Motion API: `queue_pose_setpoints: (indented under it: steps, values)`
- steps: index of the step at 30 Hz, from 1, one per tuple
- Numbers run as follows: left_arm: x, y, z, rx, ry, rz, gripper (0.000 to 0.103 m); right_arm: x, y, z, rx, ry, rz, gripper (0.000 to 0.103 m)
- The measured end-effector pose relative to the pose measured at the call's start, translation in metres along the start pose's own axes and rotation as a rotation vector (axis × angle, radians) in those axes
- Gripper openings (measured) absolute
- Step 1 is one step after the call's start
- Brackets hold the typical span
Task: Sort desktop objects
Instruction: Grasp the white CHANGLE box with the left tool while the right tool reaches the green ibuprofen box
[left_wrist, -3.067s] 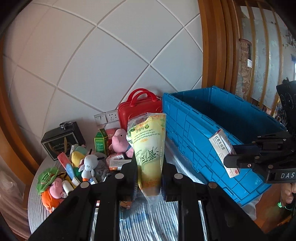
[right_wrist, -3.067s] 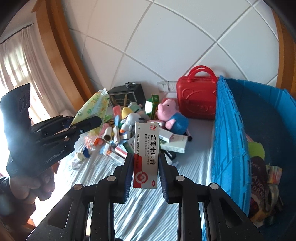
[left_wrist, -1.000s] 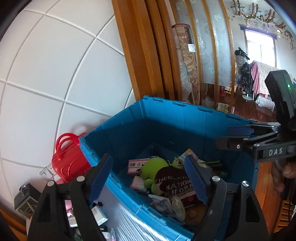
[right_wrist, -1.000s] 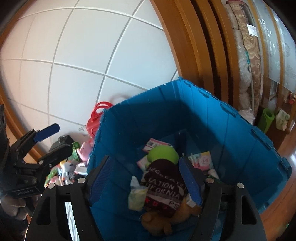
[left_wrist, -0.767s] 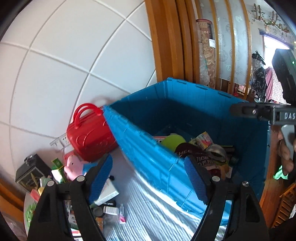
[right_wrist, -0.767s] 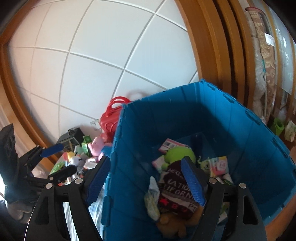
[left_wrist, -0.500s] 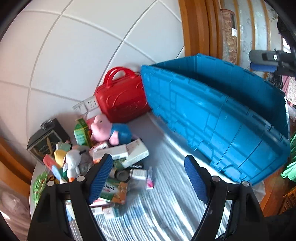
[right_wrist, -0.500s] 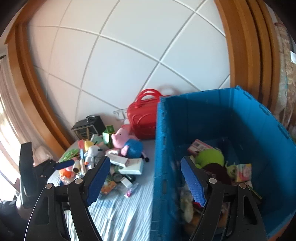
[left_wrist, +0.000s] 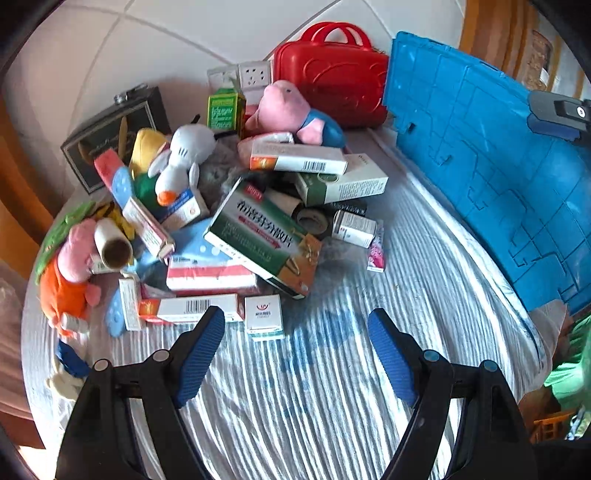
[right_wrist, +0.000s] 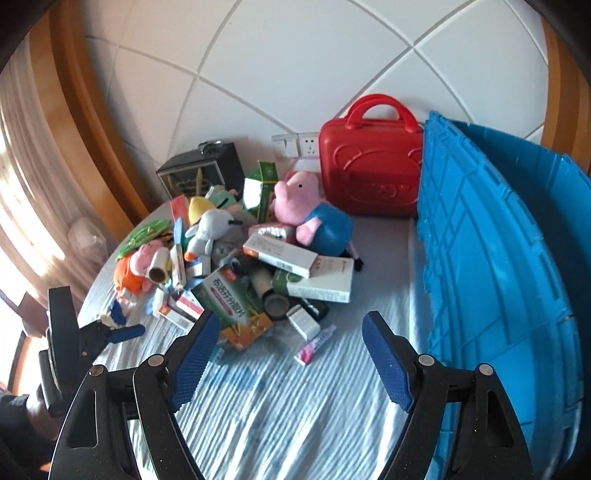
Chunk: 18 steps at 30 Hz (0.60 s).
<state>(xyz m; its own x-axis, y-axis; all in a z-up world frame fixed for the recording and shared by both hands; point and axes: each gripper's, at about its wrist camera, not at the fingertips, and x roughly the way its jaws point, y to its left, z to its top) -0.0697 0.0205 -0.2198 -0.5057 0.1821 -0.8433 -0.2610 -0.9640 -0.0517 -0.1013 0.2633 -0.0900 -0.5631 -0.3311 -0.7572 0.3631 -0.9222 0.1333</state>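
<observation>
Both claws, left claw (left_wrist: 295, 332) and right claw (right_wrist: 286, 338), spread wide and empty, aimed at the heaped boxes and plush toys (left_wrist: 229, 206), ready for another pick toward the blue plastic crate (right_wrist: 498, 258) at right.

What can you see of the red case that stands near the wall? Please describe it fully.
The red case looks like hard glossy plastic, shaped like a small suitcase with rounded corners. It has two arched handles on top and a raised cartoon face on its front. It is shut and upright at the back of the table by the white wall. Its right end meets the blue bin; a pink pig plush lies just before it.
</observation>
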Motion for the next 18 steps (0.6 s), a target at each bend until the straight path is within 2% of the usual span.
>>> queue_pose_setpoints:
  steps: [2, 4, 9, 11, 13, 14, 18]
  values:
    - [0.017, 0.009, -0.009, -0.023, 0.007, 0.0, 0.079, 0.018, 0.009, -0.007, -0.019, 0.026, 0.009, 0.08]
    - [0.037, 0.012, -0.014, -0.004, 0.018, 0.03, 0.079, 0.04, 0.016, -0.014, -0.03, 0.072, 0.015, 0.08]
    - [0.075, 0.016, -0.014, 0.012, 0.041, 0.013, 0.078, 0.074, 0.018, -0.023, 0.008, 0.136, -0.002, 0.08]
    - [0.092, 0.016, -0.013, 0.022, 0.063, 0.017, 0.068, 0.081, 0.018, -0.027, 0.001, 0.148, -0.01, 0.08]
    - [0.107, 0.015, -0.012, 0.04, 0.094, 0.021, 0.041, 0.09, 0.018, -0.031, -0.018, 0.161, -0.023, 0.08]
    - [0.111, 0.015, -0.012, 0.046, 0.101, 0.01, 0.037, 0.096, 0.016, -0.033, -0.019, 0.173, -0.032, 0.08]
    - [0.105, 0.02, -0.013, 0.052, 0.078, -0.056, 0.037, 0.12, 0.012, -0.039, -0.008, 0.217, -0.047, 0.08]
